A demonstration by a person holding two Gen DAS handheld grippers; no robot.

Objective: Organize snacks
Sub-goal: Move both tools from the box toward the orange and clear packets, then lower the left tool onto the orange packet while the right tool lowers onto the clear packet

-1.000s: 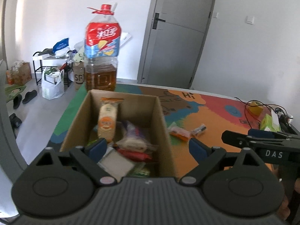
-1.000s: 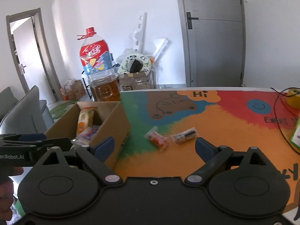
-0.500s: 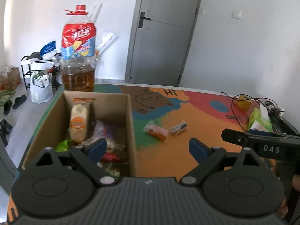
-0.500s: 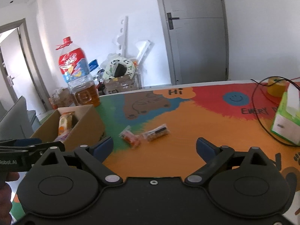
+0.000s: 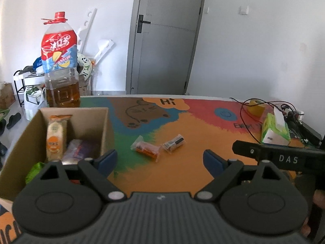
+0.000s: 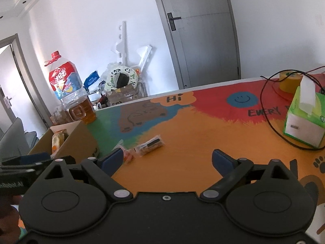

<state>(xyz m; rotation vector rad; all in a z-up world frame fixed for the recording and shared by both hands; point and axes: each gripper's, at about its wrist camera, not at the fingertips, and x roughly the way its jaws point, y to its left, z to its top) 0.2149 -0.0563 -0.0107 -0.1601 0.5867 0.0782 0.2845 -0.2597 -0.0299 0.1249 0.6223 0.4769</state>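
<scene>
Two clear snack packets lie loose on the colourful table mat: an orange-red one (image 5: pixel 146 148) (image 6: pixel 127 152) and a dark one (image 5: pixel 174 143) (image 6: pixel 151 144). An open cardboard box (image 5: pixel 73 109) (image 6: pixel 81 140) stands to their left and holds several snacks, among them an upright orange-and-white pack (image 5: pixel 55 136). My left gripper (image 5: pixel 160 160) hovers just short of the two packets; its jaws stand wide, are closing slightly, and have nothing between them. My right gripper (image 6: pixel 166 159) is open and empty, with the packets ahead near its left finger.
A big bottle of amber liquid (image 5: pixel 60 65) (image 6: pixel 71 93) stands behind the box. At the right lie a green tissue box (image 5: pixel 274 130) (image 6: pixel 302 118), a yellow tape roll (image 6: pixel 289 81) and a black cable (image 6: pixel 270 122). A door and floor clutter are beyond the table.
Both grippers have moved right along the table. In the left wrist view the box slid from centre to the left edge, and the two loose packets now lie ahead of the jaws.
</scene>
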